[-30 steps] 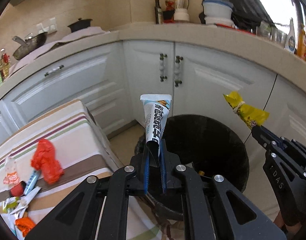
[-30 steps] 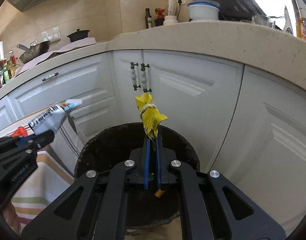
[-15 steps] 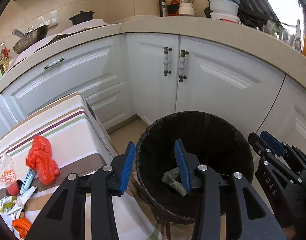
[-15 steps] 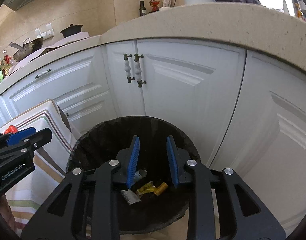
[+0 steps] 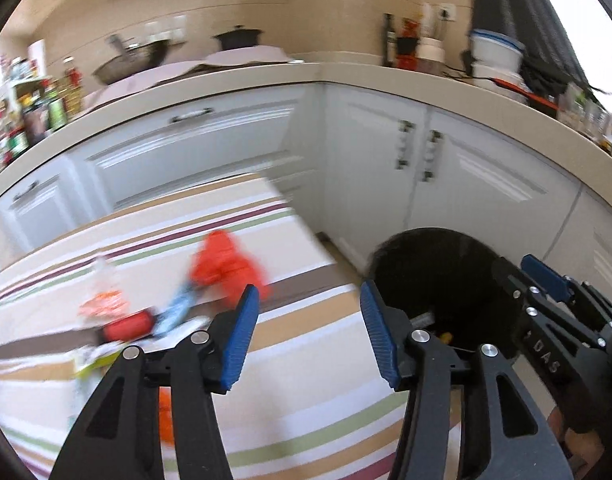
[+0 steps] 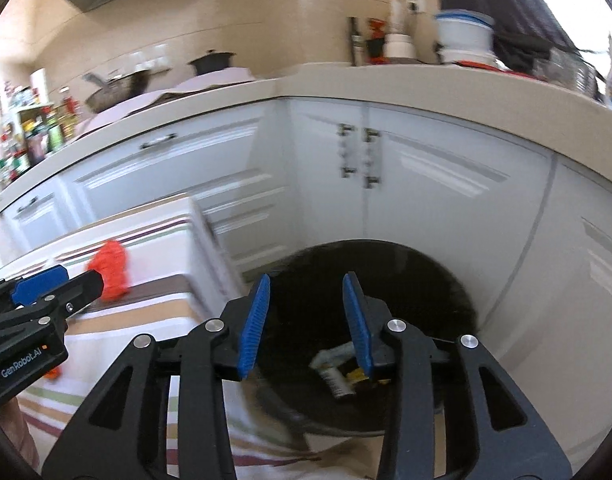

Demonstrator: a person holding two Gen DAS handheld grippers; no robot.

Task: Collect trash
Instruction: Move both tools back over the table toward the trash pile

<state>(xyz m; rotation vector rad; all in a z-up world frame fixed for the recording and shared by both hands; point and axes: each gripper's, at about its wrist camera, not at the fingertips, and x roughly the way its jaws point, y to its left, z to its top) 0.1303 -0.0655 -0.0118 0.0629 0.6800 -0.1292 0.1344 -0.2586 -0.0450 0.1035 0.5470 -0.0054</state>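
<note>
The black trash bin (image 6: 445,280) stands on the floor by the white cabinets, with a tube (image 6: 333,364) and a yellow wrapper (image 6: 357,376) lying inside. My right gripper (image 6: 306,320) hangs over the bin, its jaws opening and nothing between them. My left gripper (image 5: 309,332) is over the edge of the striped tablecloth (image 5: 306,400), jaws opening and empty. Blurred trash lies on the cloth: a crumpled red bag (image 5: 222,268), a blue wrapper (image 5: 178,308), a red cap-like piece (image 5: 130,326) and an orange-white packet (image 5: 104,304). The bin (image 5: 445,272) shows right of the left gripper.
White cabinet doors (image 6: 445,200) curve round behind the bin under a beige countertop (image 5: 425,84) that carries pots, bottles and bowls. A shelf of bottles (image 5: 22,116) stands far left. The right gripper (image 5: 557,320) shows at the right edge of the left wrist view.
Both grippers let go: the tube and the yellow wrapper dropped into the bin. Both jaws spread wider, and both views swung left, away from the bin toward the striped table.
</note>
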